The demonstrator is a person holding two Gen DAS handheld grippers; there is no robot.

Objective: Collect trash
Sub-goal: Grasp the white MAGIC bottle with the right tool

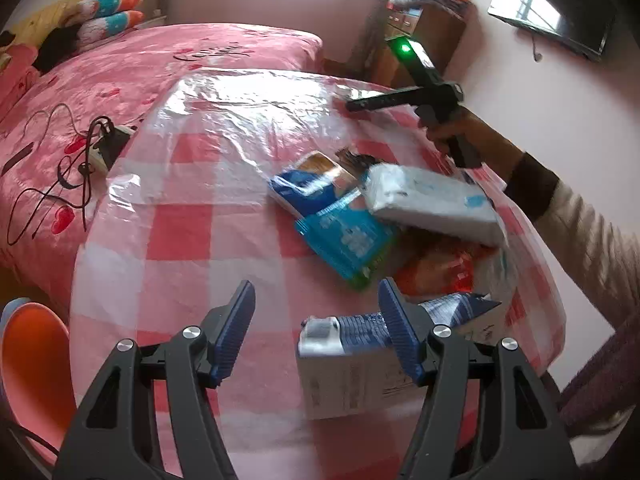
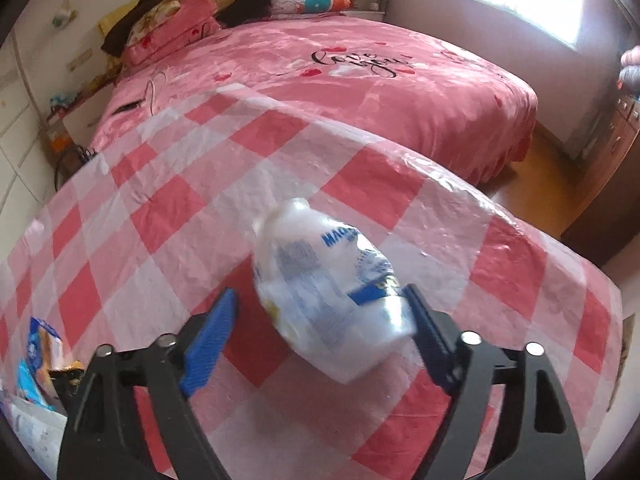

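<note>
Checked plastic is covering the surface beside a pink bed. Left gripper jaws are standing wide beside a carton. Right gripper jaws are standing wide around a blurred white wrapper, touching only its right side.

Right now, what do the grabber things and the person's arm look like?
Each gripper, left and right, has black triangular arms with cut-out holes, silver round bolts and ribbed blue pads. The right one's black handle carries a green light. The sleeve is cream ribbed knit with a dark brown cuff.
</note>
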